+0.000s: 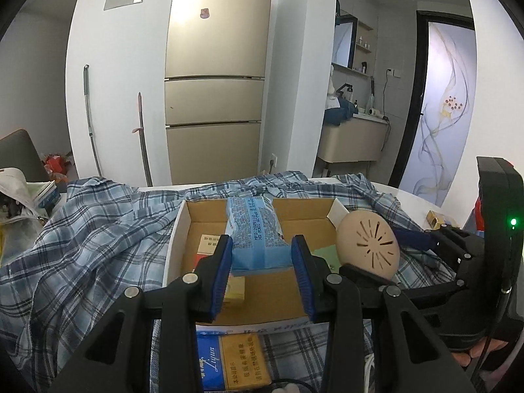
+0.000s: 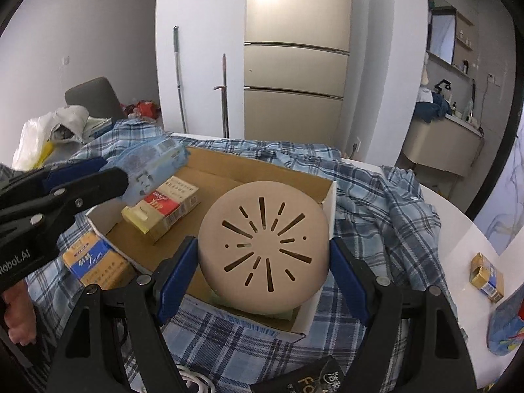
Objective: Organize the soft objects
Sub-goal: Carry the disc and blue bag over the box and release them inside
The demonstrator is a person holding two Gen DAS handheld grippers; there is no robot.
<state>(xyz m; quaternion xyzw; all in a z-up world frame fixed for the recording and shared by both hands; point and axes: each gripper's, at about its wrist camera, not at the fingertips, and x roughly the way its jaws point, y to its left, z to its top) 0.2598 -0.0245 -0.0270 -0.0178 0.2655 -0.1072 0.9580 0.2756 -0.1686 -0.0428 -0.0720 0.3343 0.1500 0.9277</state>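
Observation:
My left gripper (image 1: 262, 250) is shut on a blue tissue pack (image 1: 253, 232) and holds it above an open cardboard box (image 1: 209, 211). The pack also shows in the right wrist view (image 2: 152, 167), held by the left gripper (image 2: 108, 172) over the box's left side. My right gripper (image 2: 263, 255) is shut on a round beige slotted pad (image 2: 263, 242) and holds it over the right part of the box (image 2: 327, 196). The pad shows in the left wrist view (image 1: 368, 242) at the box's right edge. A blue plaid shirt (image 1: 82, 229) lies spread under the box.
Small cartons lie inside the box (image 2: 163, 206), and a blue-and-tan carton (image 2: 91, 263) lies beside it on the shirt. A gold-blue box (image 2: 488, 276) and a blue cloth item (image 2: 506, 327) sit on the white table at right. A fridge (image 1: 214, 75) stands behind.

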